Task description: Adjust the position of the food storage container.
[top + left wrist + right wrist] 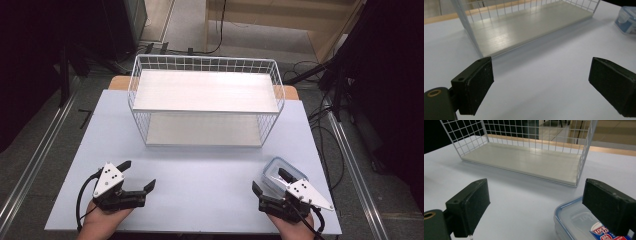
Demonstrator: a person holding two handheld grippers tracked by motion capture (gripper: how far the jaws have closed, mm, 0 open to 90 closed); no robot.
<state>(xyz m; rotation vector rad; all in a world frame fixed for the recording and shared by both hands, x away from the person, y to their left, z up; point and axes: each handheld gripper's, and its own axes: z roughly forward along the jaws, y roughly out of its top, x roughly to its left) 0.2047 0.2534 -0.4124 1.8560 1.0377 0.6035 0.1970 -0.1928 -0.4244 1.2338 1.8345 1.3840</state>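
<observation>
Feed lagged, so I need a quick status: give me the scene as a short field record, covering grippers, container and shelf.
left gripper: open, holding nothing, at the table's near left
right gripper: open, jaws on either side of the container's near corner, not closed on it
container: clear plastic, blue-rimmed lid on, near right of the table
wire shelf rack: two white shelves, both bare, at the table's far middle

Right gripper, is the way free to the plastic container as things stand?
Probably yes. The right gripper is open, and the plastic container lies on the table just ahead, one jaw already over its lid; nothing lies between.
</observation>
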